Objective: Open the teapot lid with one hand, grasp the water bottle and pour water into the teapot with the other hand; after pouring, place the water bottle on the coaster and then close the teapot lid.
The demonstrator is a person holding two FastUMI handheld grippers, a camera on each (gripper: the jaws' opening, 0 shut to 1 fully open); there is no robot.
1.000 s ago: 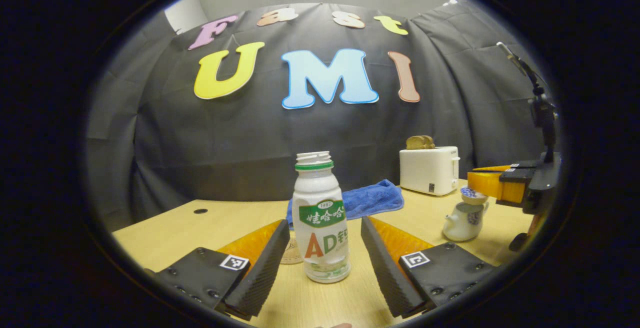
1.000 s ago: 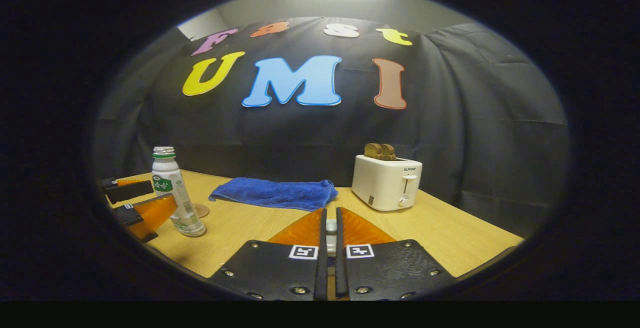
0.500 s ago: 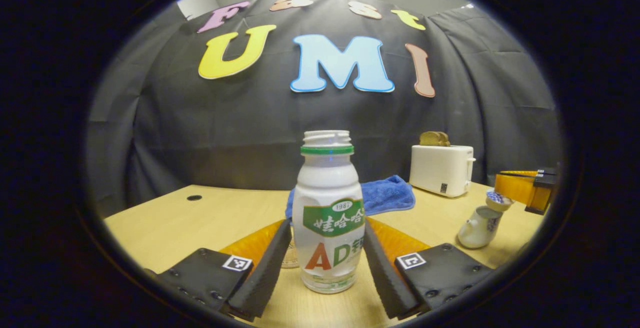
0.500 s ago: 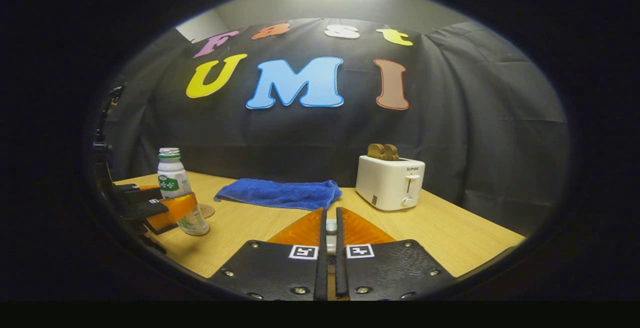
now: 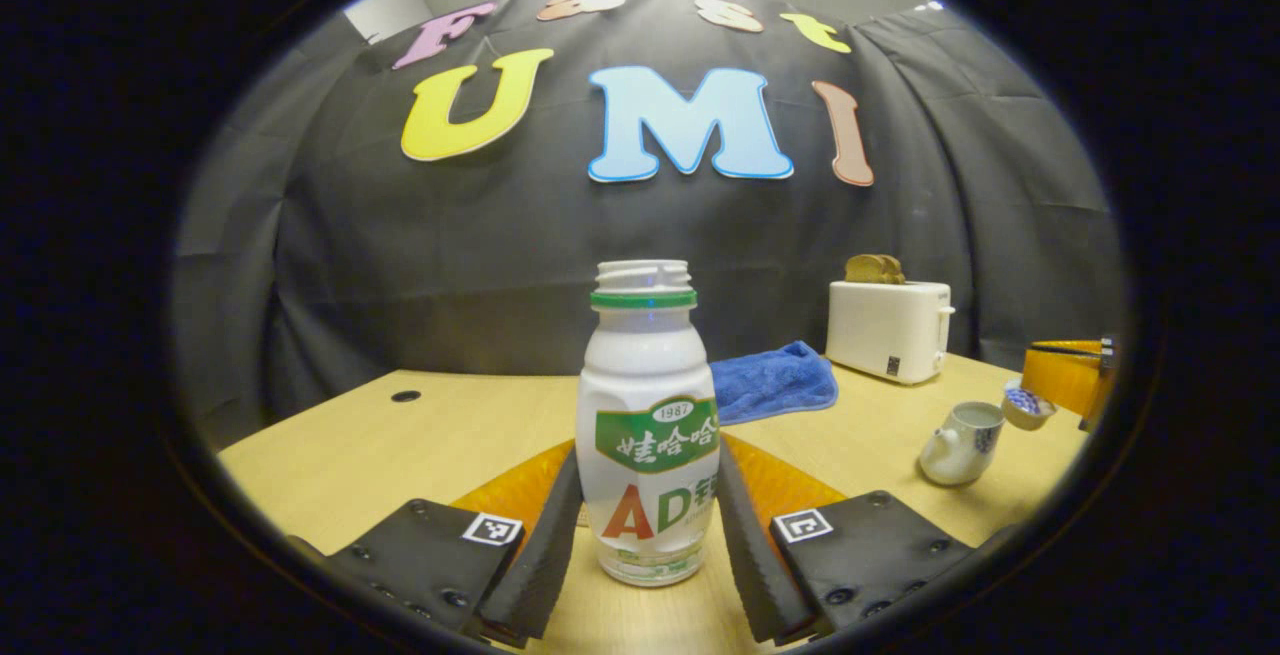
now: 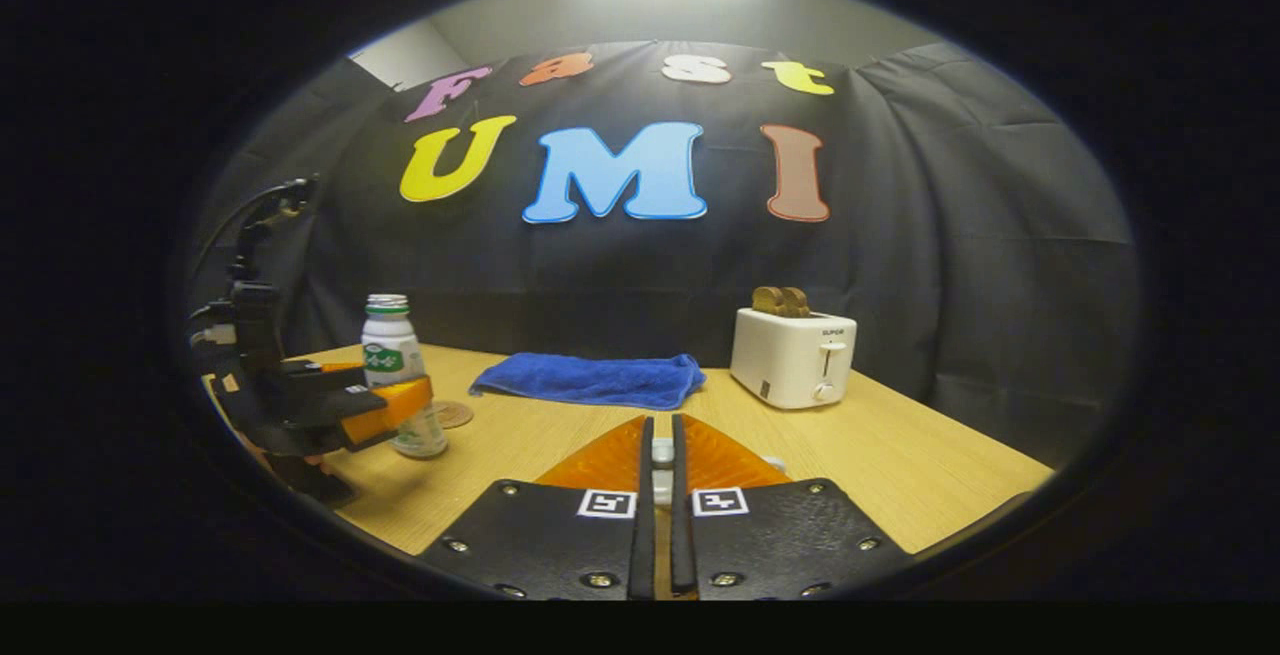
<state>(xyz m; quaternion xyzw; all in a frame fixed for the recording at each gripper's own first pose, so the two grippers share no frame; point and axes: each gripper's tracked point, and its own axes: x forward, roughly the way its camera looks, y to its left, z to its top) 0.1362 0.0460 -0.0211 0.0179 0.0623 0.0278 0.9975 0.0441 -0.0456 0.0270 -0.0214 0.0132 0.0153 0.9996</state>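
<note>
On the left of the table (image 5: 330, 435), in the left gripper view, the bottle (image 5: 648, 435) is seen standing upright and uncapped, with the left gripper (image 5: 645, 545) closed around its lower body, both fingers (image 5: 545, 555) pressed against the label band. The hold is judged sound: the waist is the stiffest part of a thin plastic wall, though too hard a squeeze would probably dent it and push water out of the open neck. The bottle is judged light but top-heavy if full, and its glossy label may slip, so a level lift is advised before tipping. Behind it, just beside its base in the right gripper view, the coaster (image 6: 452, 413) is seen. Farther right a cloth (image 5: 772, 382) and a toaster (image 5: 888, 331) are seen at the far edge. At the right, the teapot (image 5: 958, 443) stands open, with the lid (image 5: 1026, 405) held beside it, clear of the mouth. The pot is judged ceramic and fragile, its opening small. In the right gripper view the right gripper (image 6: 660, 455) is seen clenched on the lid's small knob (image 6: 662, 452); this pinch is judged slight and easily lost.
</note>
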